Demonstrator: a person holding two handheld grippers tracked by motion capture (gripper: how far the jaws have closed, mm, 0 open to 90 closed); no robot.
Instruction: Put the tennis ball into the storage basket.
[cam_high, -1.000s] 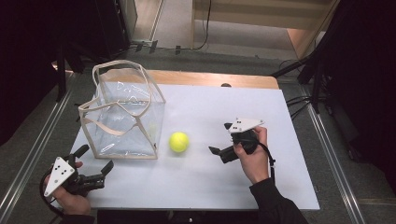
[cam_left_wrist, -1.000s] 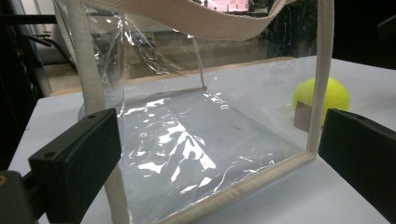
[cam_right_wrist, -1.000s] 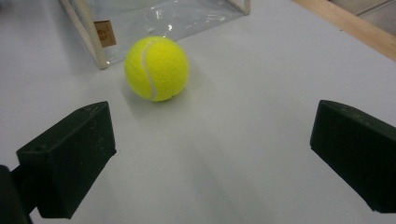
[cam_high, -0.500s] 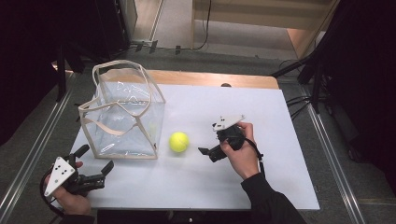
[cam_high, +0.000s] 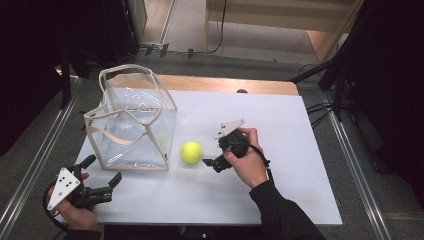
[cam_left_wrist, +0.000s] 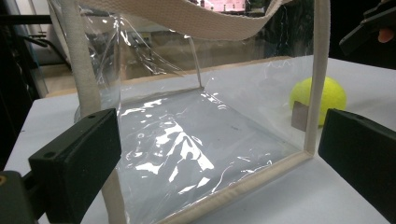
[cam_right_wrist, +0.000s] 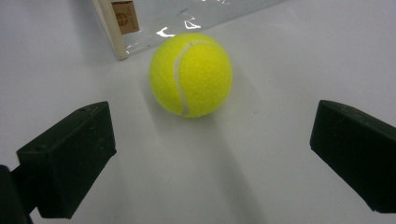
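Observation:
A yellow tennis ball (cam_high: 192, 152) lies on the white table (cam_high: 280, 200), just right of a clear plastic bag (cam_high: 131, 125) with cream trim and handles. My right gripper (cam_high: 212, 151) is open, a short way right of the ball, jaws pointing at it. In the right gripper view the ball (cam_right_wrist: 191, 74) sits ahead of the open gripper (cam_right_wrist: 210, 154), not between the jaws. At the table's front left corner my left gripper (cam_high: 102, 170) stands open with nothing in it, facing the bag (cam_left_wrist: 187, 130). Through the bag's corner, the left gripper view shows the ball (cam_left_wrist: 322, 95) beyond the open gripper (cam_left_wrist: 219, 149).
The bag stands upright with its mouth open and a small tan label (cam_right_wrist: 123, 16) near its lower corner. A wooden strip (cam_high: 225, 84) runs along the table's far edge. Metal rails (cam_high: 350, 150) flank the table. Bare table surface lies to the right and front.
My right gripper has moved left across the table and now sits close to the ball. The left gripper, ball and bag have stayed put.

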